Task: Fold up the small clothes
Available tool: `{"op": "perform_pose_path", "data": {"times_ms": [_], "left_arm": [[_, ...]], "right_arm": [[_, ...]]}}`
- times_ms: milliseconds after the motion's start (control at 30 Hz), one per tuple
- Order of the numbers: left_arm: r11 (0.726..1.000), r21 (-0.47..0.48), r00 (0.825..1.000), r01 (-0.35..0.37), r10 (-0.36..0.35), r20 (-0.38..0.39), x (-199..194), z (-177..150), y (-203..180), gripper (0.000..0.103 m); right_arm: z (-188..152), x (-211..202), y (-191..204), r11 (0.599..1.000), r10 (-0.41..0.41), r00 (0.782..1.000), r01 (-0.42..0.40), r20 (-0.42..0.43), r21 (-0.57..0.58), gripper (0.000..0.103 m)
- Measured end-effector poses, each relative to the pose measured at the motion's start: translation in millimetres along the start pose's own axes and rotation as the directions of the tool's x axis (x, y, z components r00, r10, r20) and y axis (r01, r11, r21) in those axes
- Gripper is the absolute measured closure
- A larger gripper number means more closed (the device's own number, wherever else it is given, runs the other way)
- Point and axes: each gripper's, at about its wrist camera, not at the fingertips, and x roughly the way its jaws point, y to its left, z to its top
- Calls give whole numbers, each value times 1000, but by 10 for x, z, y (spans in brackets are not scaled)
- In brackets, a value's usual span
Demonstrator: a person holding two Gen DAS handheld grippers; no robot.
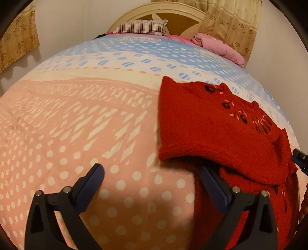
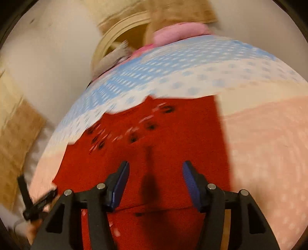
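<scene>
A small red knit garment (image 1: pixel 207 125) with black and pink embroidery lies partly folded on the bed, at the right of the left wrist view. My left gripper (image 1: pixel 152 173) is open and empty, low over the bedspread, with its right finger at the garment's near edge. In the right wrist view, which is blurred, the same garment (image 2: pixel 173 134) fills the middle. My right gripper (image 2: pixel 156 177) is open and empty just above it. The other gripper's tip (image 1: pixel 298 155) shows at the garment's right edge.
The bedspread (image 1: pixel 77 125) is pink with white dots near me and blue and white farther off. A striped pillow (image 1: pixel 142 27) and a pink blanket (image 1: pixel 219 46) lie by the wooden headboard (image 1: pixel 184 17). Curtains (image 1: pixel 231 23) hang behind.
</scene>
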Motion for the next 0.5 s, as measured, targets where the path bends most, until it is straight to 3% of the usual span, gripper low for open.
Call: {"op": "perform_pose_path", "data": {"times_ms": [100,167,200,233,300,500], "left_arm": [[998,-32,996,62,-60,69,-153,-33,76,1],[995,-48,992,87,-82,91,-201,-57,121,0],[995,-47,993,86,-82,88,-197,-55,115,0],[996,-42,994,82,-79,78,-180,-51,101,0],[998,-15,996,66,-65,61,-147,-44,36,0],[995,97,993,34,-45,110,-250,-83,-176,0]], "right_arm": [[-73,234,300,995,-27,995,18,-95,-96,44],[-105,333,349,992,-61,992,48,-107,-114,44],[-116,352,354,992,-63,992,50,-107,-117,50],[-132,364,362,991,-61,993,48,-104,-124,63],[-161,346,395,987,-71,993,56,-98,-152,75],[-159,344,396,983,-72,994,56,-87,-178,82]]}}
